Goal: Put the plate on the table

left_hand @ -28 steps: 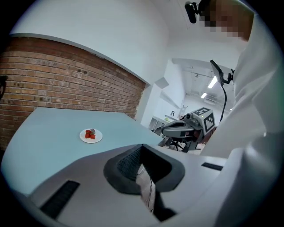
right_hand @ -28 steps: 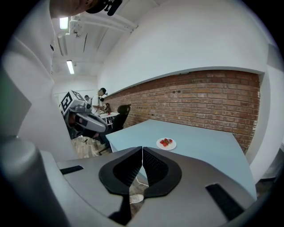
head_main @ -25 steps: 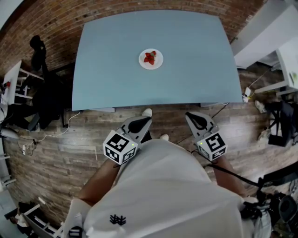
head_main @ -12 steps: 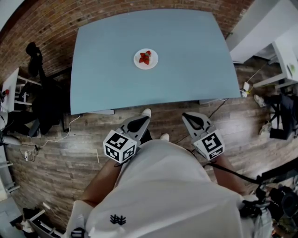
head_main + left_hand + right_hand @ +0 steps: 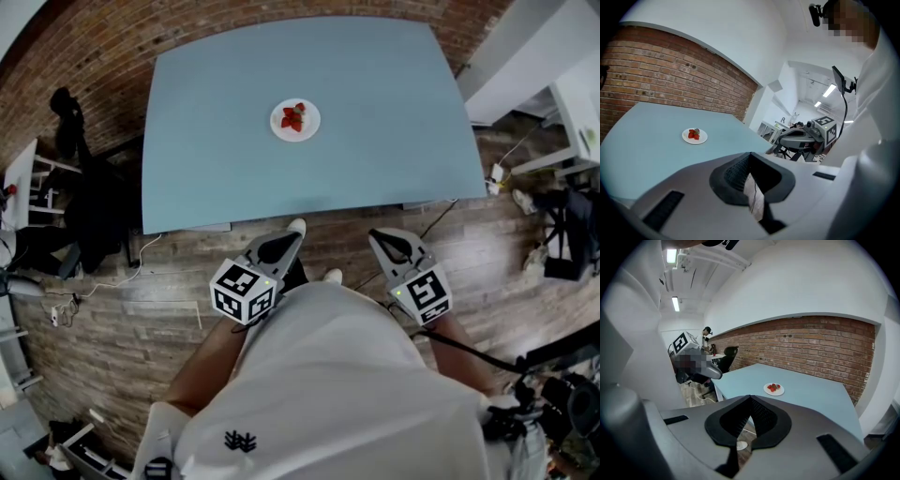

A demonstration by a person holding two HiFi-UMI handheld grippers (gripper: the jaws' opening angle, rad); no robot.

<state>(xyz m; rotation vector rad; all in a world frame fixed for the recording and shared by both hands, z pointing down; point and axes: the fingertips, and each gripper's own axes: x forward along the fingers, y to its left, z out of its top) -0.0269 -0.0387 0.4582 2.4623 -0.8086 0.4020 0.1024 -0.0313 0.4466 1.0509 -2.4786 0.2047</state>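
Note:
A small white plate with strawberries on it rests on the light-blue table, a little left of its middle. The plate also shows in the left gripper view and the right gripper view. My left gripper and right gripper hang close to the body over the wooden floor, short of the table's near edge. Both are far from the plate. The jaws of the left gripper and of the right gripper meet at their tips with nothing between them.
A brick wall runs behind the table. A black chair and a small white desk stand at the left. White desks and a dark bag are at the right. Cables lie on the wooden floor.
The head view has shifted a little, so the table and plate sit slightly further left in it. Both grippers stay in the same low place, still shut.

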